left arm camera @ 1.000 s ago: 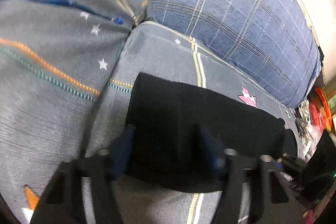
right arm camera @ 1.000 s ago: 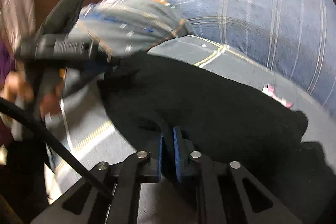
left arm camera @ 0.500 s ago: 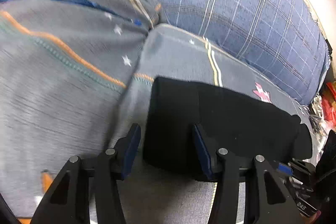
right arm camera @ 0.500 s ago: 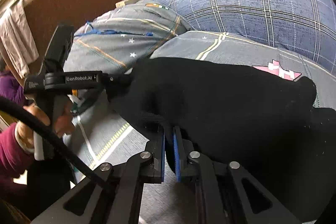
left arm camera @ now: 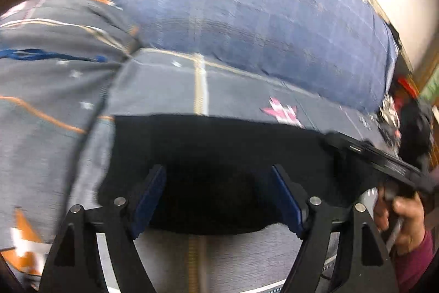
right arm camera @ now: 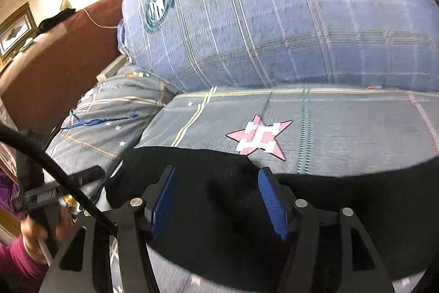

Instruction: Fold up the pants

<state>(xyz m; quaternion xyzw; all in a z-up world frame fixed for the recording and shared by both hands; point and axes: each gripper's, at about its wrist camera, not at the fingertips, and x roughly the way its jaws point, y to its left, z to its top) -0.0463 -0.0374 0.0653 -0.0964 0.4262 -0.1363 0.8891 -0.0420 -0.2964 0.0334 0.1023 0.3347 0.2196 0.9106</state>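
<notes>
The black pants (left arm camera: 219, 144) lie folded into a wide flat band on a grey patterned bedsheet (left arm camera: 170, 81). They also show in the right wrist view (right arm camera: 343, 199). My left gripper (left arm camera: 216, 183) is open, its blue-padded fingers over the near left part of the pants, holding nothing. My right gripper (right arm camera: 216, 188) is open over the pants, holding nothing. The right gripper also shows in the left wrist view (left arm camera: 370, 155), held by a hand at the right. The left gripper shows in the right wrist view (right arm camera: 55, 188) at the lower left.
A large blue plaid pillow (left arm camera: 247, 18) lies behind the pants, also in the right wrist view (right arm camera: 274, 26). A grey pillow (left arm camera: 55, 45) sits at the left. A brown headboard (right arm camera: 55, 51) stands at the left. Clutter (left arm camera: 397, 106) lies at the far right.
My right gripper was shut on the pants' edge and has opened and let go. Both grippers have shifted; the left stays open over the pants.
</notes>
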